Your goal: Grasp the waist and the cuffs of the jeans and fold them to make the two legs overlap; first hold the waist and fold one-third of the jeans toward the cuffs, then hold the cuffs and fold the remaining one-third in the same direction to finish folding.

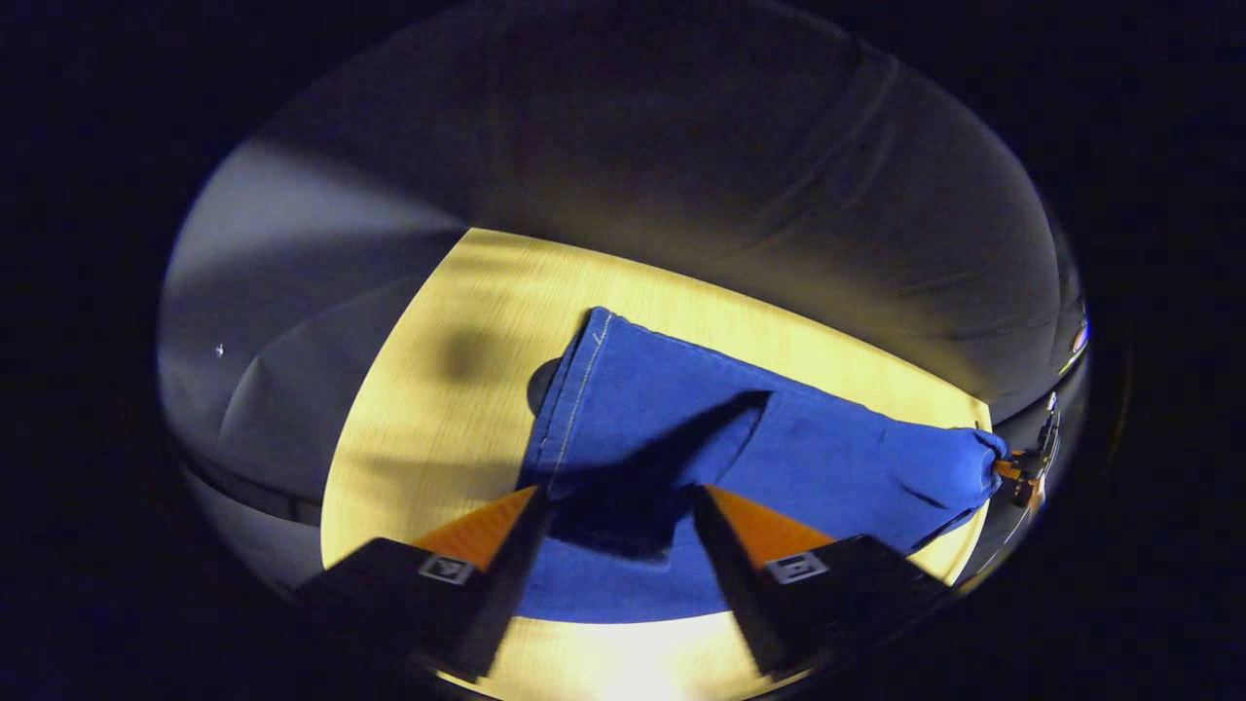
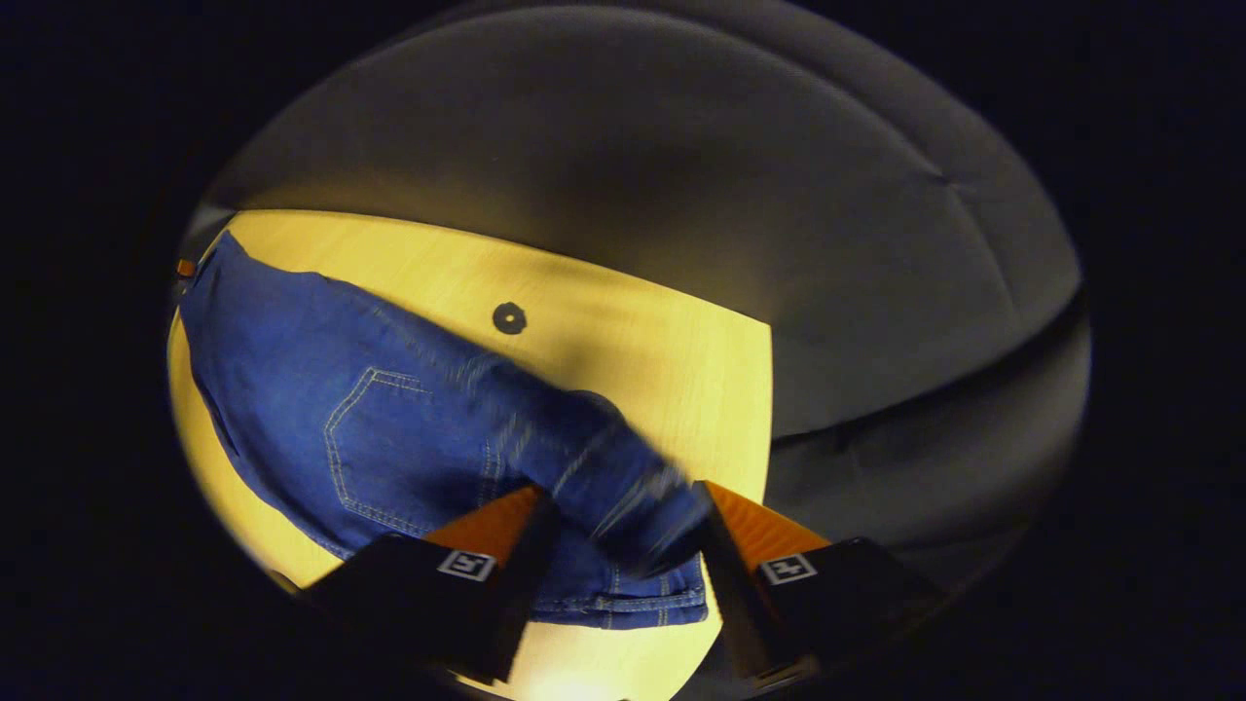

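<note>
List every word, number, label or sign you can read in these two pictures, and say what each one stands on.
None can be read.
Square black-and-white marker tags on the left gripper: patterns, no legible characters.
The same tags on the right gripper: likewise.
Jeans: no label visible.

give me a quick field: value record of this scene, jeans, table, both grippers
jeans: blue denim jeans lying on the table, back pocket facing up
table: light wood table with a small dark round mark
cuff end: stitched hem lies ahead of the left gripper
left gripper: fingers apart above the denim
right gripper: right gripper at the waist end, fabric bunched between its fingers; grip blurred, not certain
backdrop: dark cloth wall
</note>
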`<state>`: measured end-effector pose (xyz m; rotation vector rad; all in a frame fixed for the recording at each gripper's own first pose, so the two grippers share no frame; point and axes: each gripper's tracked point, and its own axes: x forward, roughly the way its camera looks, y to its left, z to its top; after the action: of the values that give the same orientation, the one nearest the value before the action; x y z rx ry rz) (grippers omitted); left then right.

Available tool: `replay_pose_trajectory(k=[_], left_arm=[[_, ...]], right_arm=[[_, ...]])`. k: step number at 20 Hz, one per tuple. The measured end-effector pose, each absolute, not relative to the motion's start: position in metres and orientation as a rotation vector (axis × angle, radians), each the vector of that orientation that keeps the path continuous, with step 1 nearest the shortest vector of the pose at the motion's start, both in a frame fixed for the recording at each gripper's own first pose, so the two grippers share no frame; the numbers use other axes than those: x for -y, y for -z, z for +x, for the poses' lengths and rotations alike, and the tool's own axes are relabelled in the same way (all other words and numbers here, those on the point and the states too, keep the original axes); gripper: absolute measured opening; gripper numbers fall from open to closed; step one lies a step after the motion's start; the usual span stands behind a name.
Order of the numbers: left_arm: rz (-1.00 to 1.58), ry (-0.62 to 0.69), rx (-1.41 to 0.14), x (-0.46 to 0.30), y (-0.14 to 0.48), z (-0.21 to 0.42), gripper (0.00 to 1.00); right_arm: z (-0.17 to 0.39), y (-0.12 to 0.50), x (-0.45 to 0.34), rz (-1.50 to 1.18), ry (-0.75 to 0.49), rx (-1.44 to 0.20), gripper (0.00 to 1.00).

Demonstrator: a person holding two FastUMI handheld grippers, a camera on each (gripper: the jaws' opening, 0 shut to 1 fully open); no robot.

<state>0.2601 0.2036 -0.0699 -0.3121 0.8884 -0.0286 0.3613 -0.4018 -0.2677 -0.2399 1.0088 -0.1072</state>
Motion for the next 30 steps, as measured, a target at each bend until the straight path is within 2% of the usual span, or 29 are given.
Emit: replay_pose_trajectory(k=[1, 2, 6, 10, 13, 14, 15, 19, 24, 26, 29, 30], left_arm=[[-0.261, 0.007, -0.859, -0.202, 0.059, 0.256, 0.98], [-0.205, -0.010, -0.822, -0.197, 0.045, 0.251, 0.96], [-0.044, -0.037, -0.588, -0.166, 0.013, 0.237, 0.97], [-0.030, -0.059, -0.361, -0.148, -0.035, 0.195, 0.96], [-0.008, -0.067, -0.265, -0.142, -0.053, 0.163, 0.96], [-0.008, -0.051, -0.251, -0.135, -0.058, 0.153, 0.96], [-0.011, -0.041, -0.230, -0.128, -0.063, 0.139, 0.97], [-0.006, -0.014, -0.164, -0.084, -0.082, 0.090, 0.96], [-0.234, 0.153, -0.239, 0.009, -0.073, 0.049, 0.98], [-0.242, 0.171, -0.250, 0.017, -0.068, 0.044, 0.98], [-0.183, 0.182, -0.259, 0.019, -0.068, 0.041, 0.97], [-0.193, 0.192, -0.261, 0.023, -0.068, 0.041, 0.97]], right_arm=[[0.356, 0.260, 0.400, -0.193, 0.119, -0.987, 0.90], [0.352, 0.249, 0.398, -0.146, 0.134, -0.952, 1.00], [0.326, 0.212, 0.393, -0.010, 0.219, -0.774, 0.98], [0.291, 0.194, 0.395, 0.074, 0.362, -0.612, 0.98], [0.279, 0.196, 0.393, 0.314, 0.488, -0.489, 0.98], [0.275, 0.203, 0.393, 0.407, 0.526, -0.474, 0.95], [0.271, 0.209, 0.397, 0.471, 0.555, -0.460, 0.99], [0.264, 0.238, 0.416, 0.441, 0.645, -0.439, 0.98], [0.269, 0.255, 0.421, 0.495, 0.703, -0.452, 0.98], [0.267, 0.258, 0.431, 0.483, 0.752, -0.444, 0.98], [0.269, 0.262, 0.417, 0.537, 0.738, -0.462, 0.98], [0.275, 0.254, 0.424, 0.525, 0.749, -0.414, 1.00]])
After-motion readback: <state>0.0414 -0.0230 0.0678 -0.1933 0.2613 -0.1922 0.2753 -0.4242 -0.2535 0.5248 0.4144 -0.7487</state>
